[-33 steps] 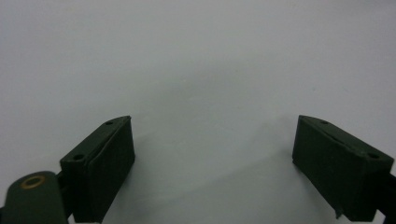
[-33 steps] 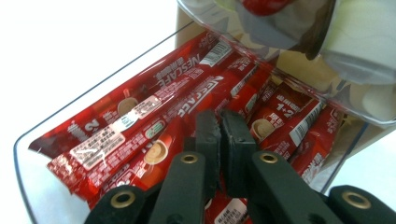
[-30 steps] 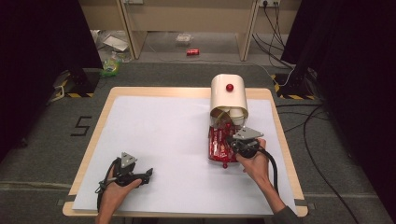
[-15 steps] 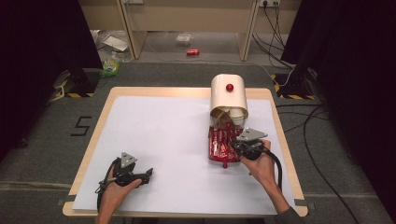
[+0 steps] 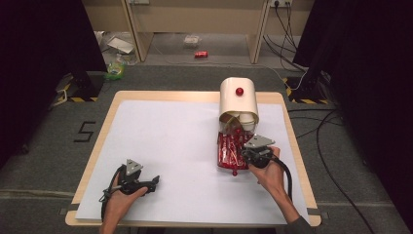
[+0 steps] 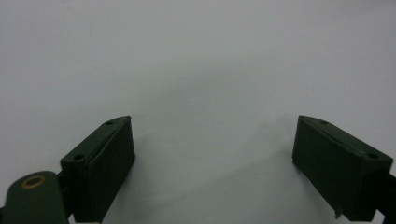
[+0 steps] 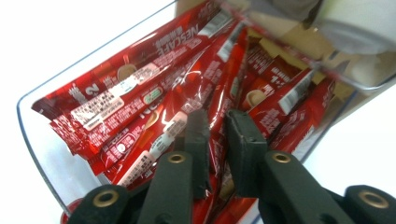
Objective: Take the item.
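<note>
one clear tray (image 7: pixel 32 126) of many red coffee sachets (image 7: pixel 140 79), one cream dispenser (image 5: pixel 237 100), two grippers (image 5: pixel 146 184)

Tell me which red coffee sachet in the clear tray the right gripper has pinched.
The sachet running up the tray's middle, held between the right gripper's nearly shut jaws. The other sachets lie loose on either side, untouched.

the high view looks down on the whole surface (image 5: pixel 160 146), while the right gripper view sits close over the same red sachets (image 7: pixel 154 93).

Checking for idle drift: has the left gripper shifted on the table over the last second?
No. The left gripper sits at the same spot near the table's front left edge, jaws open over the white sheet, as before.
</note>
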Demonstrator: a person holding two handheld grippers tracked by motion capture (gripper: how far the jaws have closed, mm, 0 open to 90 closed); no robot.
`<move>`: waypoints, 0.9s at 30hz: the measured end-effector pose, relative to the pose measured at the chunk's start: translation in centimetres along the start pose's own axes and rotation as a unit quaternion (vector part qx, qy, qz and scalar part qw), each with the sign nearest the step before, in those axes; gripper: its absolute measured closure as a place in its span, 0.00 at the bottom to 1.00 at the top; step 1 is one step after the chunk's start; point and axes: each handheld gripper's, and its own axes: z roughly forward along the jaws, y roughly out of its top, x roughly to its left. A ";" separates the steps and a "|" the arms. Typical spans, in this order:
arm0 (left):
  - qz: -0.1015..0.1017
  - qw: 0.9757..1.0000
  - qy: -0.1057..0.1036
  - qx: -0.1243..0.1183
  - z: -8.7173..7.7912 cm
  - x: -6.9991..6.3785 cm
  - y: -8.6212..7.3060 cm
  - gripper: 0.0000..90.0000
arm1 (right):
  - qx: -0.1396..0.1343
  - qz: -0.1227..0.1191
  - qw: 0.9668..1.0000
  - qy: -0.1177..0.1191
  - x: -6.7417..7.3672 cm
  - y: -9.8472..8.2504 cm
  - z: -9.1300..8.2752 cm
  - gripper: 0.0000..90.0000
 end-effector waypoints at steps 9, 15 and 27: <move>0.000 1.000 0.000 -0.001 0.0 0.0 0.0 0.14 | -0.011 -0.009 1.000 0.008 -0.2 0.6 -1.3 0.91; -0.001 1.000 -0.001 -0.001 0.0 0.0 0.0 0.14 | -0.013 0.003 1.000 0.014 -0.7 0.3 -2.0 0.92; -0.002 1.000 -0.002 -0.002 0.0 0.1 0.0 0.14 | -0.017 0.004 1.000 0.022 -0.8 -0.7 -3.6 0.92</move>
